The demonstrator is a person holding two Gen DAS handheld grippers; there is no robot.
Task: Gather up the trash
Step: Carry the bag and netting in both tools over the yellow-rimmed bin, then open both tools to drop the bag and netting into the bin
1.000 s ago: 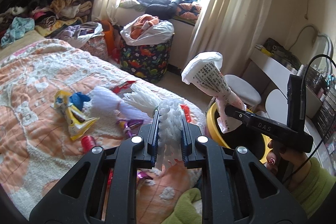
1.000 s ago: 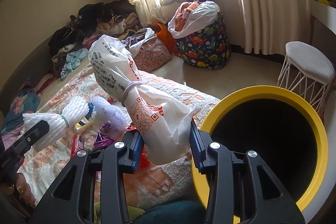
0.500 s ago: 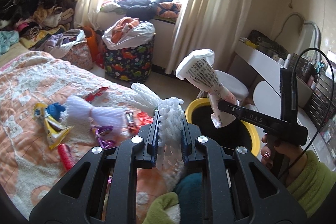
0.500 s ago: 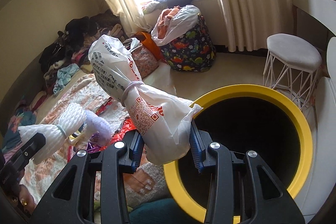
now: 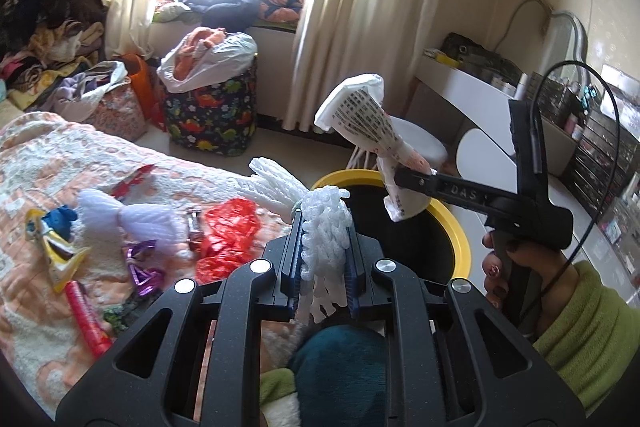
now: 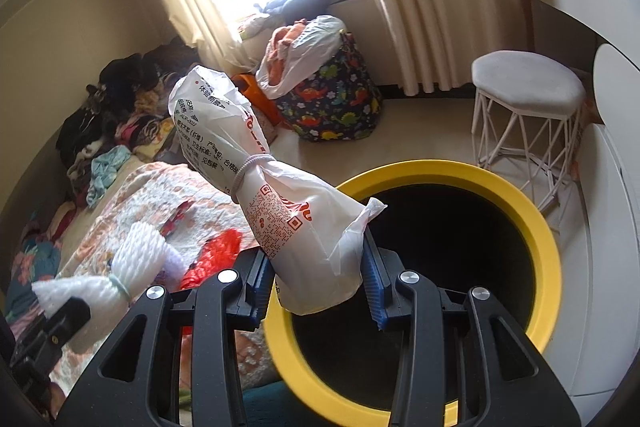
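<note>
In the left wrist view, we are pinching a bundled white foam net sleeve [image 5: 324, 227] in our left gripper [image 5: 323, 267], near the round yellow-rimmed black bin [image 5: 460, 239] at right. In the right wrist view, our right gripper [image 6: 316, 279] is clamping a tied white printed plastic bag [image 6: 280, 195] over the bin's left rim.

Low in my frame, the left gripper [image 5: 323, 263] pinched white foam netting [image 5: 320, 223]. At right, the right gripper [image 5: 404, 177] clamped a printed white bag [image 5: 360, 115] above the yellow-rimmed bin [image 5: 460, 239]; wrappers littered the bed [image 5: 48, 307] at left.
</note>
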